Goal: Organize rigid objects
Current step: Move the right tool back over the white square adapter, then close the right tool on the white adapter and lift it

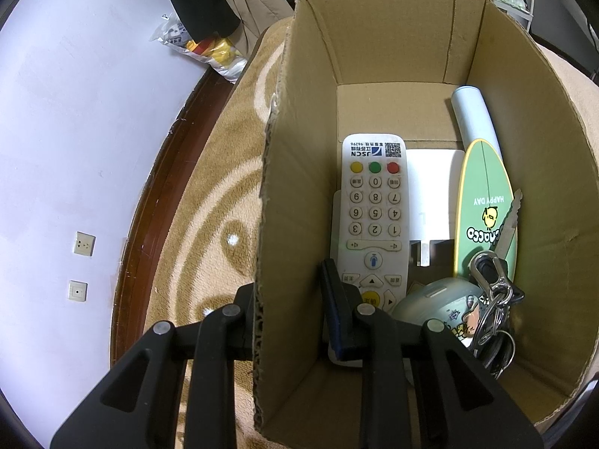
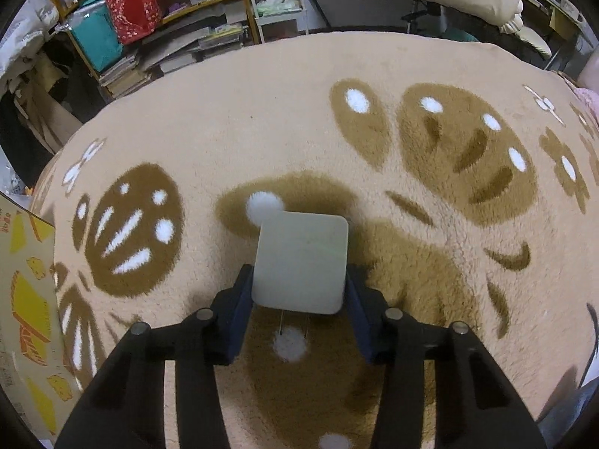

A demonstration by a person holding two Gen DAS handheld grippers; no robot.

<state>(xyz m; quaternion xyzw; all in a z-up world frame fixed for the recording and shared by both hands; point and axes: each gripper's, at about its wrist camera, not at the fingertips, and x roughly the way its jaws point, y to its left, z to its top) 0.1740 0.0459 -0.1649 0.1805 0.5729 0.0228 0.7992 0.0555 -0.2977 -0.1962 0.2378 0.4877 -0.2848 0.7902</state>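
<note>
With the remote point(image 1: 372, 217), keys point(image 1: 494, 299) and other items lying boxed, the left tool point(image 1: 292, 299) is straddling the carton point(image 1: 393, 45) wall ungripped, while the right tool point(image 2: 299, 292) is clamping the remaining charger point(image 2: 301, 263).

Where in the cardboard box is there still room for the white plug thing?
The bare cardboard floor at the far end, beyond the white remote control and beside the pale blue tube, is free. The near right corner is crowded with the green surfboard-shaped tag, bunch of keys and rounded grey-green case.
</note>
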